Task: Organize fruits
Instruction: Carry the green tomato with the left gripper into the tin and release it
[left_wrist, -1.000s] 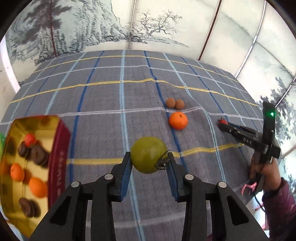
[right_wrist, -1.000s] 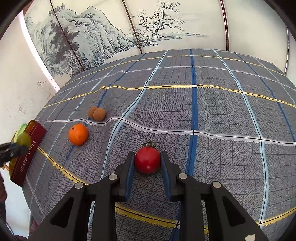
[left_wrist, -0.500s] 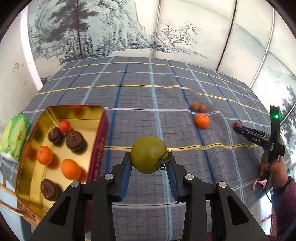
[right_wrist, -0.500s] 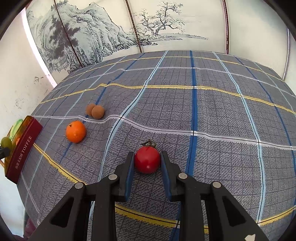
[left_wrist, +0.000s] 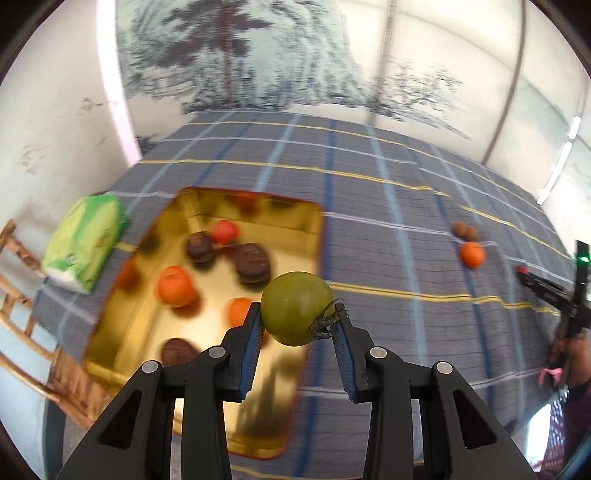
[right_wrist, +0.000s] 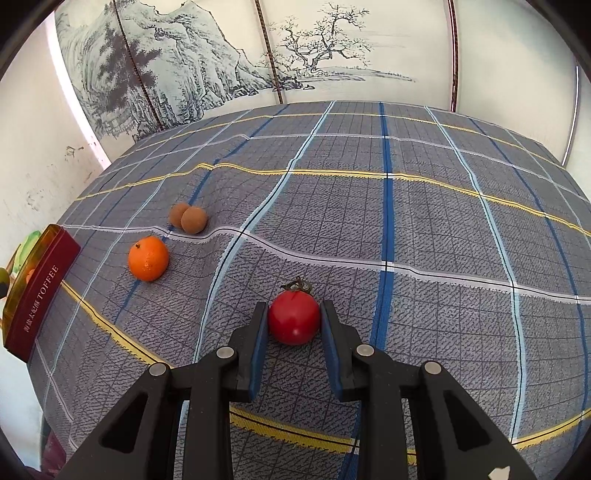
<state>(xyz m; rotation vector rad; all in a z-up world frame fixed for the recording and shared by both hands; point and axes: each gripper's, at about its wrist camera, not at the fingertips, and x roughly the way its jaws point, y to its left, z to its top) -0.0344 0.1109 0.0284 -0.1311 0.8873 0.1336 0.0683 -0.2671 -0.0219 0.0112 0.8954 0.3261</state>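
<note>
My left gripper is shut on a green tomato and holds it in the air above the right edge of a gold tin. The tin holds oranges, a red tomato and dark brown round fruits. My right gripper is shut on a red tomato just above the plaid cloth. An orange and two small brown fruits lie on the cloth to its left. The tin's red side shows at the far left of the right wrist view.
A green packet lies left of the tin at the table's edge. A wooden chair stands beside the table at the left. The plaid cloth has raised folds. Painted screens stand behind the table.
My left gripper has swung left with the green tomato, from over the cloth to over the tin. My right gripper has stayed almost still with the red tomato.
</note>
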